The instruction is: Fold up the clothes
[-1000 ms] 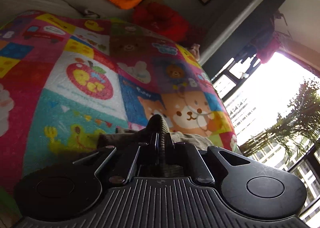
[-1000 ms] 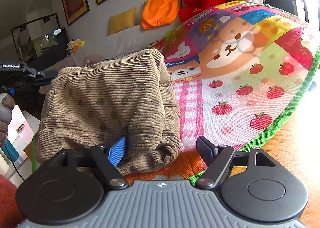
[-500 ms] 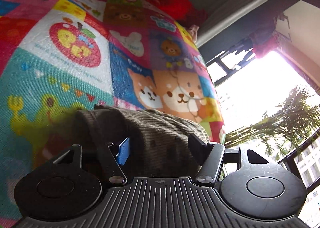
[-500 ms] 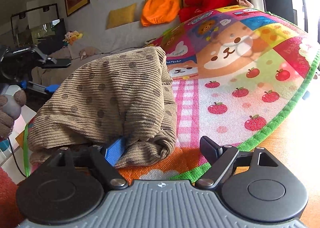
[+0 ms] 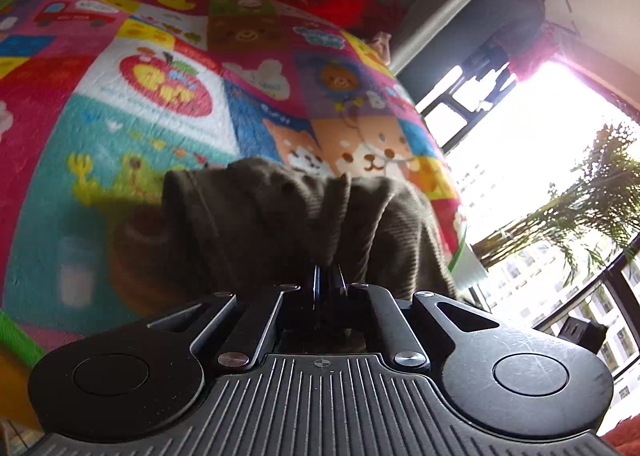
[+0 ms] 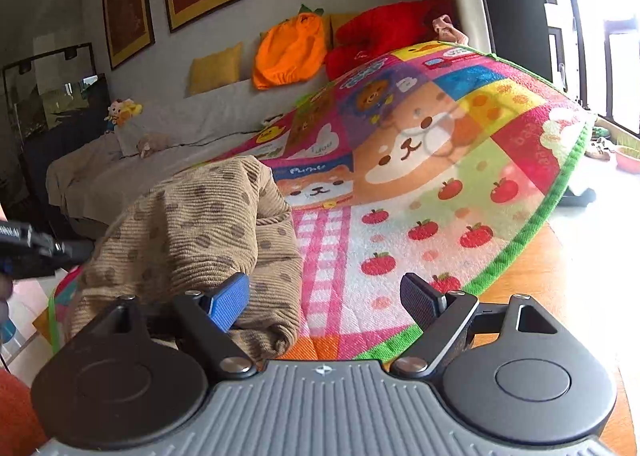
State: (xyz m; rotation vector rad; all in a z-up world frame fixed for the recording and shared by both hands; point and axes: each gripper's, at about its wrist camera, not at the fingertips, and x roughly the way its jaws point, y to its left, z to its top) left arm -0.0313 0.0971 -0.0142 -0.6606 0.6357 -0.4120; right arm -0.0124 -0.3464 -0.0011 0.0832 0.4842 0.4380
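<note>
A brown dotted corduroy garment (image 6: 200, 228) lies bunched on a colourful cartoon mat (image 6: 440, 160). In the left wrist view the garment (image 5: 280, 224) fills the middle, and my left gripper (image 5: 328, 276) is shut on a fold of it. My right gripper (image 6: 324, 296) is open just in front of the garment's near edge, its blue finger pad (image 6: 228, 300) touching the cloth and its black finger (image 6: 420, 296) over the mat. The left gripper also shows at the left edge of the right wrist view (image 6: 36, 248).
The mat (image 5: 120, 96) lies on a wooden table (image 6: 560, 288). Behind it stands a grey sofa (image 6: 180, 124) with orange (image 6: 288, 52), red (image 6: 380, 36) and yellow (image 6: 216, 70) cushions. A bright window (image 5: 540, 144) is to the right.
My left gripper opened half a second ago, then closed again on a fold of the garment. The right gripper stayed open and drew back slightly; the garment now sits lower and more bunched.
</note>
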